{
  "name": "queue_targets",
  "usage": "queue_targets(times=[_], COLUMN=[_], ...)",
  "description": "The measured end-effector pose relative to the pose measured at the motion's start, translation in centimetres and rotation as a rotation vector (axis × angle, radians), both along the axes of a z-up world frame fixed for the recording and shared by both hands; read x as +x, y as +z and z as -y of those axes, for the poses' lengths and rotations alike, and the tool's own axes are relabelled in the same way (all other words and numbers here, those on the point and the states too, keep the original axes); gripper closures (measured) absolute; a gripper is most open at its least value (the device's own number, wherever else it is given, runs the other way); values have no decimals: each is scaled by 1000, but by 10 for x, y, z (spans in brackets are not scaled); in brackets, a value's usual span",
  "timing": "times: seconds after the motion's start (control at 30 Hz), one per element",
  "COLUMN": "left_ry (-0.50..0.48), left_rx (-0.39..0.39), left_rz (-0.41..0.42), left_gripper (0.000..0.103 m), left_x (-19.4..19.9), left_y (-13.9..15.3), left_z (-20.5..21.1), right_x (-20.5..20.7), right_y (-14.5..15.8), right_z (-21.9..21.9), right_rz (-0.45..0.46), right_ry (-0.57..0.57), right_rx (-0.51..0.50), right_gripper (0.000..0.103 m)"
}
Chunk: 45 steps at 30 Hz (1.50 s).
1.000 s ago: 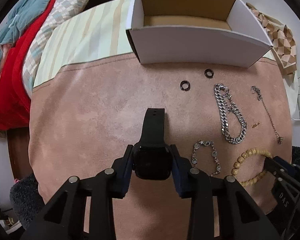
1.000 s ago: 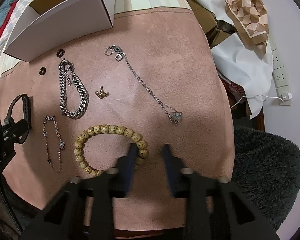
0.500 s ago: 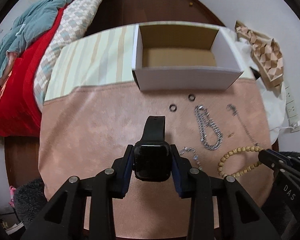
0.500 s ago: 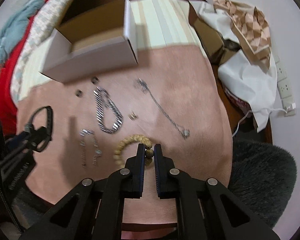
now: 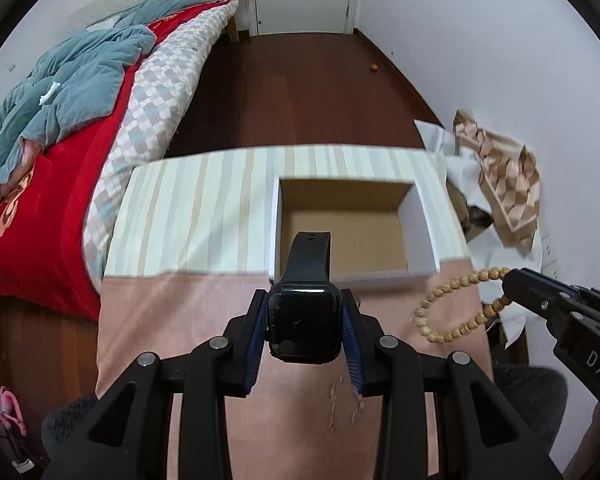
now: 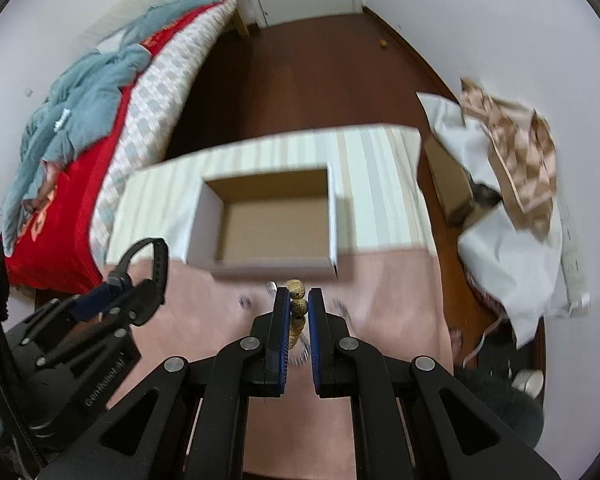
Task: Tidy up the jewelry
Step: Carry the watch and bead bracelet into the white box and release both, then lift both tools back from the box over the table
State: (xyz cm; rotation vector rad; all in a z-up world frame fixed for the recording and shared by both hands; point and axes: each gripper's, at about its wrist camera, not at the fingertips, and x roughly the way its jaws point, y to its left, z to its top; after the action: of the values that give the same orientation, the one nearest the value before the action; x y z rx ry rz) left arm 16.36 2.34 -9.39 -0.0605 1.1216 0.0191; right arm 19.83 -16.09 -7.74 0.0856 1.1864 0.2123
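Observation:
My left gripper point(image 5: 303, 312) is shut on a black smartwatch point(image 5: 302, 326), its strap point(image 5: 310, 254) pointing toward the open white cardboard box point(image 5: 342, 276). My right gripper point(image 6: 298, 300) is shut on a tan wooden bead bracelet point(image 6: 299, 306), which hangs as a loop point(image 5: 452, 306) in the left wrist view. Both grippers are held high above the pink mat point(image 5: 180, 312). The box point(image 6: 272, 268) lies just ahead of the right gripper, its brown inside bare. The left gripper and watch point(image 6: 148, 264) show at the left of the right wrist view. Small jewelry pieces on the mat are blurred.
The mat covers a table with a striped cloth point(image 5: 196, 208) at its far side. A bed with red and blue covers point(image 5: 60, 120) stands left. White paper and a patterned cloth point(image 5: 500, 176) pile up at the right. Dark wood floor point(image 5: 300, 92) lies beyond.
Both grippers have risen well above the mat and tilted up toward the box. The right gripper closed on the bead bracelet and lifted it off the mat. The watch stayed gripped.

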Motion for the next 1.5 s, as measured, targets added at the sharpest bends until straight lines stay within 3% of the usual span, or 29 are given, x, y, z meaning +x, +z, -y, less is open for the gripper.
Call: queue_targets(times=[0.17,0.4,0.6,0.77,0.8,0.9,1.03,1.1,1.3,1.5], left_ry=[18,26,34,35,37,49,64,71,97,96], left_rx=[-33,-141,-199,-229,-226,-219,-172,-135,24,97], left_rz=[-24,-149,-236,-256,-250,-217,-169,-140,-52,-27], left_gripper=[72,72,71,68,56,35,25,11,1,1], left_x=[41,94,119,127,127,127,122,118,95,73], left_y=[-10,-53,-85,-89,-88,-78,-63,-55,-39,-39], left_z=[-14,-27,-28,-25,-25,-28,-33,-37,-47,-49], right_x=[45,96,123,133,133,130,122,116,92,69], right_y=[-10,-55,-101,-121,-121,-115,-104,-99,-92,-97], right_z=[-14,-24,-33,-34,-33,-27,-23,-24,-26,-32], right_rz=[-5,-90,-171,-225,-223,-203,-170,-155,-105,-101], right_ry=[22,19,34,49,44,25,19,22,33,50], right_rx=[14,75,94,98,84,62,0,-43,-197,-224], right_gripper=[94,94,94,93,89,66,61,52,9,7])
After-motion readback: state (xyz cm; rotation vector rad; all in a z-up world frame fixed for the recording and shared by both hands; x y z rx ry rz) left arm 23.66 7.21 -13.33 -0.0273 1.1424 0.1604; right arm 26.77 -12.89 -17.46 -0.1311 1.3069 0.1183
